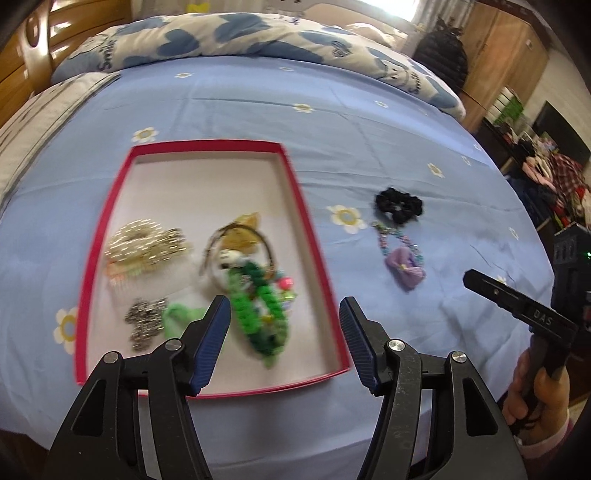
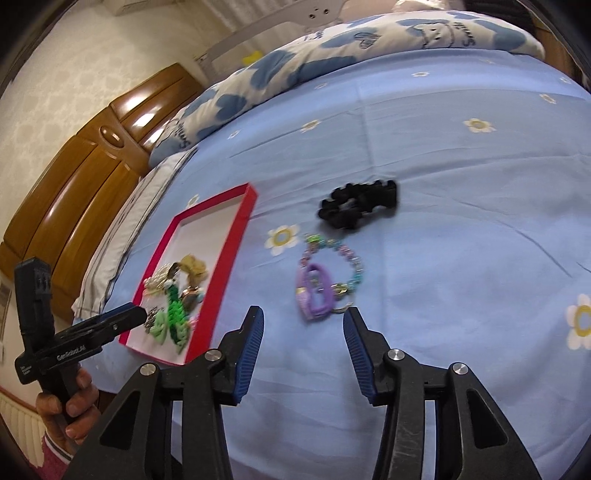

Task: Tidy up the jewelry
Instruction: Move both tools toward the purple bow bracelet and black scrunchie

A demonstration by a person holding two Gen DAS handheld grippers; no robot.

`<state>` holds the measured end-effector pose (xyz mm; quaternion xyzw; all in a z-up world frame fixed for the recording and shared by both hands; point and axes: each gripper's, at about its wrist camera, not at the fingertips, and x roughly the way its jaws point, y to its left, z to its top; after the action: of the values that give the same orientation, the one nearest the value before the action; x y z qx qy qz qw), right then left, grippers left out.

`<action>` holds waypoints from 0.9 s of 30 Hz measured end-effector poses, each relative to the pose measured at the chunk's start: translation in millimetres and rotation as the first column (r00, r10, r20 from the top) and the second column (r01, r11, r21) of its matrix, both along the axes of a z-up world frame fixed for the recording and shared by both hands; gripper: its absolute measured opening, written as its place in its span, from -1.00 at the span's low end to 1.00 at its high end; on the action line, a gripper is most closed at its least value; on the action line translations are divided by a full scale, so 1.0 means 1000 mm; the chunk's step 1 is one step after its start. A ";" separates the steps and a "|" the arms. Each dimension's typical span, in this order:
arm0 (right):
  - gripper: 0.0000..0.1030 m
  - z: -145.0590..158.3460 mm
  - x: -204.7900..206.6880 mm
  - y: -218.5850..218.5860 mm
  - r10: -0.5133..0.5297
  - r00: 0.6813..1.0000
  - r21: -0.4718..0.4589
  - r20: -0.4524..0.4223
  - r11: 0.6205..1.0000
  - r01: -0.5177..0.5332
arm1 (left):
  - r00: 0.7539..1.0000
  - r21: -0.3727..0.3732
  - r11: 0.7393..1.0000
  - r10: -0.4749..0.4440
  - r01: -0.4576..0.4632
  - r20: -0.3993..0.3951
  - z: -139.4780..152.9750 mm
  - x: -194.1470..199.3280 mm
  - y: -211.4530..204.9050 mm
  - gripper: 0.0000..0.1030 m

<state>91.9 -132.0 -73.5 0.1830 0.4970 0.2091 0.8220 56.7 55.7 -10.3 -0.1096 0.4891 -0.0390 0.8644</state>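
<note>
Home bedroom — bed point(image 1: 332, 122), floral sheet, duvet point(image 2: 332, 40), wooden wardrobe point(image 2: 74, 177).

Blue flowered bedsheet point(image 1: 258, 122) fills the frame, a heart-print duvet point(image 1: 229, 37) bunched at twelve o'clock. Glossy wooden headboard point(image 2: 74, 192) at nine o'clock against pale patterned wallpaper point(image 2: 74, 62). Wooden wardrobe point(image 1: 502, 62) at two o'clock, bright window light point(image 1: 384, 7) beside it up top
</note>
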 end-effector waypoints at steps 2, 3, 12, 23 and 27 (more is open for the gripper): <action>-0.08 -0.001 0.002 -0.008 -0.014 1.000 0.000 -0.001 1.000 0.014 | 1.000 -0.003 1.000 -0.024 0.024 -0.001 0.001 0.004 -0.011 0.17; -0.08 -0.002 0.003 -0.011 -0.019 1.000 0.000 -0.001 1.000 0.019 | 0.999 -0.002 0.999 -0.036 0.036 0.000 0.001 0.006 -0.017 0.17; -0.08 -0.013 0.022 -0.031 -0.052 0.999 -0.006 -0.010 0.999 0.052 | 0.991 -0.032 0.991 -0.130 0.130 -0.022 -0.005 0.028 -0.065 0.17; -0.08 -0.035 0.086 -0.034 -0.055 0.998 0.010 -0.031 0.998 0.055 | 0.977 -0.099 0.977 -0.196 0.188 -0.087 -0.035 0.064 -0.118 0.17; -0.07 -0.048 0.111 -0.031 -0.062 0.997 0.022 -0.052 0.998 0.063 | 0.975 -0.088 0.979 -0.194 0.185 -0.104 -0.046 0.077 -0.126 0.17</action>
<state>203.3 -162.5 -121.0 0.2134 0.5094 0.1845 0.8130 133.6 -70.2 -56.3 -0.0979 0.5433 -0.1342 0.8229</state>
